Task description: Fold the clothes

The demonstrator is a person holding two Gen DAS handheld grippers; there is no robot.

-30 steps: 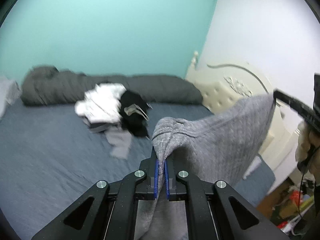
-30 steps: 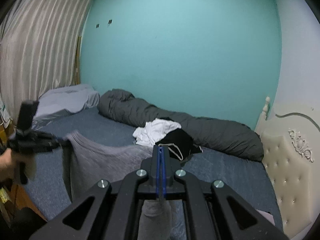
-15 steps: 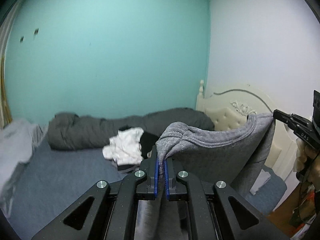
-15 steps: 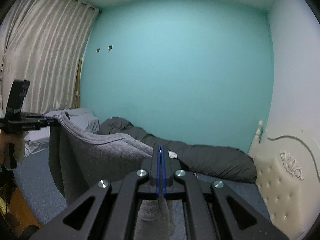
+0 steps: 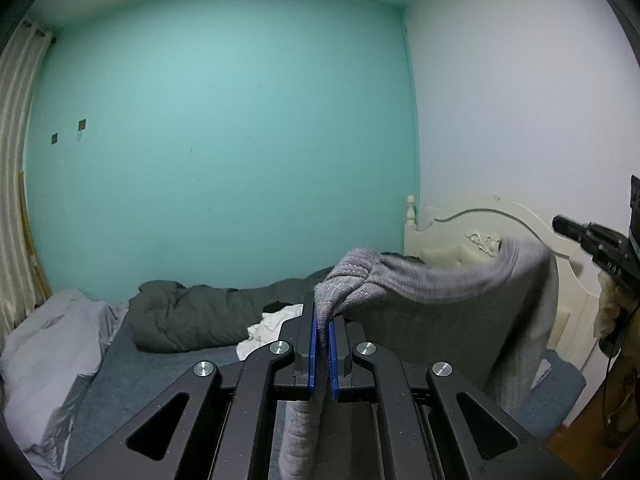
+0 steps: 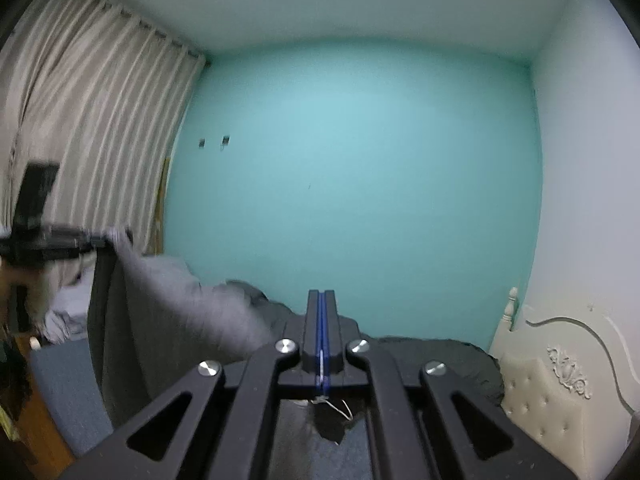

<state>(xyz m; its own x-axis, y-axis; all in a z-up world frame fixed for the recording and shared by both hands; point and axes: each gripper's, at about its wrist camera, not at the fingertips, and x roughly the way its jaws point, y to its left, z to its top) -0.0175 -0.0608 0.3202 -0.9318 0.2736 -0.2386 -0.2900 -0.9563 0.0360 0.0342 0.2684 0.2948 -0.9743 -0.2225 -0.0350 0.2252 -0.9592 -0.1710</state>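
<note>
Hanging between both grippers, grey sweater (image 5: 448,304) stretches taut above the bed (image 5: 160,372). Left gripper (image 5: 322,344) pinches one bunched corner between its blue pads. Right gripper (image 6: 321,344) jaws pressed together; grey cloth runs up to it, grip point hidden. Dark duvet (image 5: 192,320) and white clothes (image 5: 268,330) lie behind.

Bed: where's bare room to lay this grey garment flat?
The blue bed sheet is bare on the near side, between the light grey bedding and the left gripper. Farther back, the dark duvet and white clothes crowd it.
</note>
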